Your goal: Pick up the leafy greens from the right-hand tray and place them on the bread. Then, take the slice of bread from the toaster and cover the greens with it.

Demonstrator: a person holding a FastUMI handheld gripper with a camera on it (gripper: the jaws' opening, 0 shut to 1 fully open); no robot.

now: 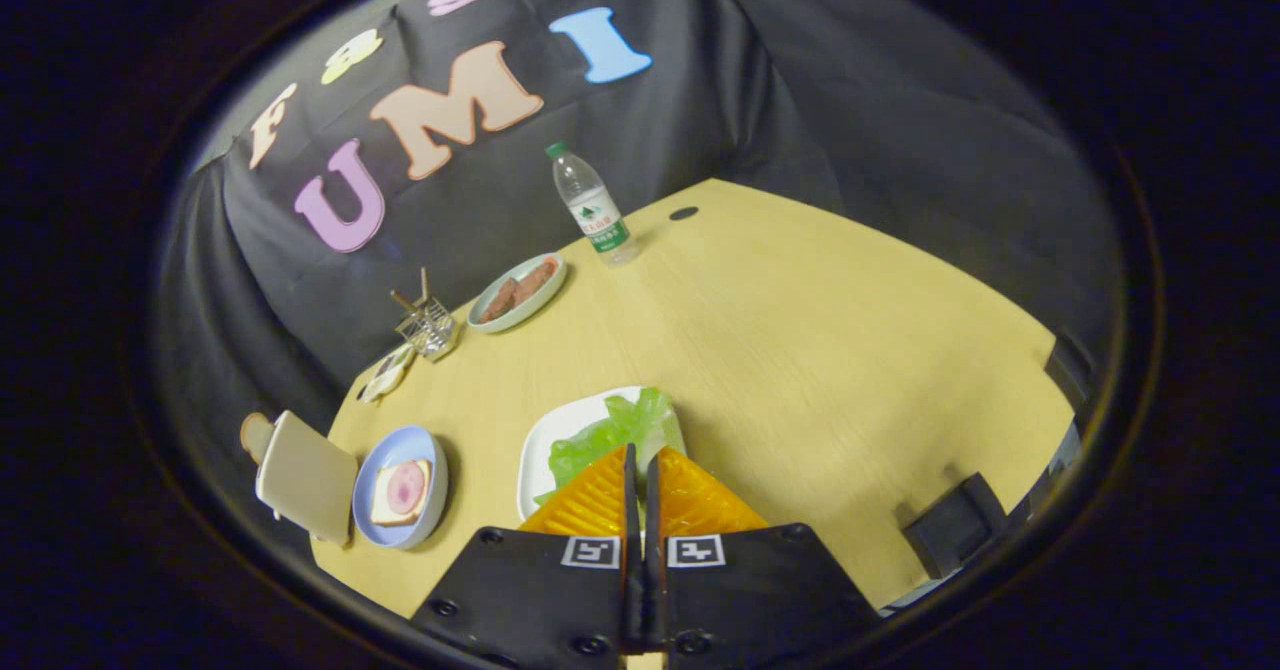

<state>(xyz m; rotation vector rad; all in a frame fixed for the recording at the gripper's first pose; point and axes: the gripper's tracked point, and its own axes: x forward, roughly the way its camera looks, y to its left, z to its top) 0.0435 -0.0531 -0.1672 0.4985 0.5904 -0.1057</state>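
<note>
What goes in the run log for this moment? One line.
stage: grasp greens | gripper: shut on leafy greens, over white tray | bread: on blue plate, uncovered

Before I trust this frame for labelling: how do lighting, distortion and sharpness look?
Gripper view: dim, even light, soft shadows beside the water bottle and plates; strong fisheye bend curving the table edges; slightly soft overall, no harsh glare. The tool has its fingers nearly together at the leafy greens on the white tray; whether they pinch is unclear.

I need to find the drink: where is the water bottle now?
In the gripper view, the water bottle stands upright at the table's far edge, by the booth wall, just beyond the plate of brown slices.
</note>
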